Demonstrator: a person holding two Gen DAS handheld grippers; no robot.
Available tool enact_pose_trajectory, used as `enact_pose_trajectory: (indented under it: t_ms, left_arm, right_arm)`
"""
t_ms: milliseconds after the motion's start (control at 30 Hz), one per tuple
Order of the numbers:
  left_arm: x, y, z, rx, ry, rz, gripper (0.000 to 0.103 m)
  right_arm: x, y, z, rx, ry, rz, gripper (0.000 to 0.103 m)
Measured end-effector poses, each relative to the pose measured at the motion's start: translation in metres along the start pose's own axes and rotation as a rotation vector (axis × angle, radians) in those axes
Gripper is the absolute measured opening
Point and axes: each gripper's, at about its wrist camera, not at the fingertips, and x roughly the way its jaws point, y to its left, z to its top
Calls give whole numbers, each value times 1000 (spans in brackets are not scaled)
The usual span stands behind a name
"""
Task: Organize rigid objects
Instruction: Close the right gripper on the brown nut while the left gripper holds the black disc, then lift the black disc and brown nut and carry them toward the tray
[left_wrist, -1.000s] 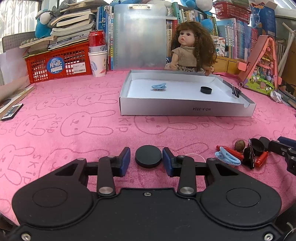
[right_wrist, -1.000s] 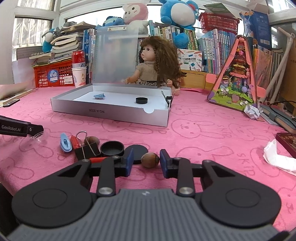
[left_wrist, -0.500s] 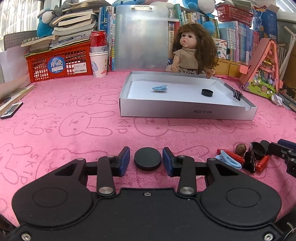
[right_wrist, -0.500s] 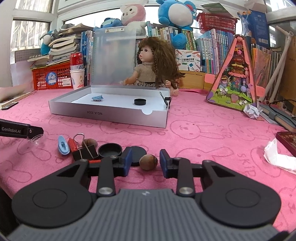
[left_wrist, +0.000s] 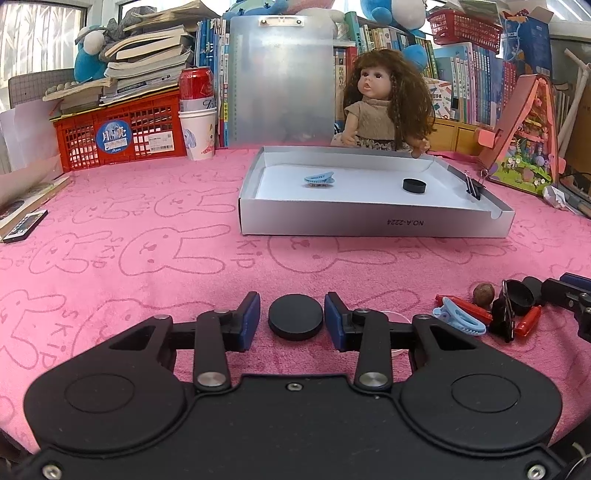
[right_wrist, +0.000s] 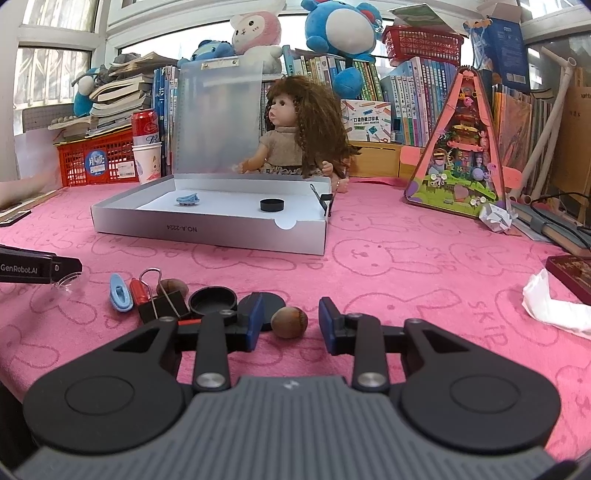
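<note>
A flat black disc (left_wrist: 295, 320) lies on the pink cloth between the pads of my left gripper (left_wrist: 291, 319). A sliver of cloth shows beside it, so the jaws stand open. My right gripper (right_wrist: 290, 325) is open around a brown nut (right_wrist: 289, 322) that rests on the cloth, nearer the left pad. Left of it sits a small pile: another black disc (right_wrist: 273, 301), a black cap (right_wrist: 213, 300), a binder clip (right_wrist: 166, 302), a second nut (right_wrist: 171, 287), a red pen (right_wrist: 138, 291) and a blue hair clip (right_wrist: 120, 293). The open silver box (left_wrist: 369, 221) holds a blue hair clip (left_wrist: 319, 179) and a black cap (left_wrist: 413, 185).
A binder clip (left_wrist: 474, 188) grips the box's right rim. Behind the box are a doll (left_wrist: 384, 107), a clipboard (left_wrist: 280, 81), a red crate (left_wrist: 118, 136) and a cup with a can (left_wrist: 197, 129). A toy house (right_wrist: 461, 147) and crumpled paper (right_wrist: 554, 310) lie to the right.
Very little. The nut now sits slightly further left between the right jaws. The left gripper and its disc look the same.
</note>
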Motion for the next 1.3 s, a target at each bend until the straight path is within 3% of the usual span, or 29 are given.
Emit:
enact_pose_trajectory:
  t_ms: [467, 567, 633, 800, 1300]
  left_arm:
    - [1, 2, 0, -12, -1, -4, 37]
    - [1, 4, 0, -23, -2, -7, 36]
    - [1, 5, 1, -28, -1, 1, 30]
    - [0, 5, 2, -20, 0, 9, 30]
    - [-9, 5, 17, -43, -22, 4, 30]
  right_arm:
    - [-2, 5, -3, -10, 12, 34, 41]
    - [-2, 6, -4, -11, 21, 35, 38]
    - [-3, 6, -4, -7, 19, 33, 36]
    - [-4, 3, -3, 2, 23, 24, 25]
    - [-3, 8, 18, -12, -6, 14, 25]
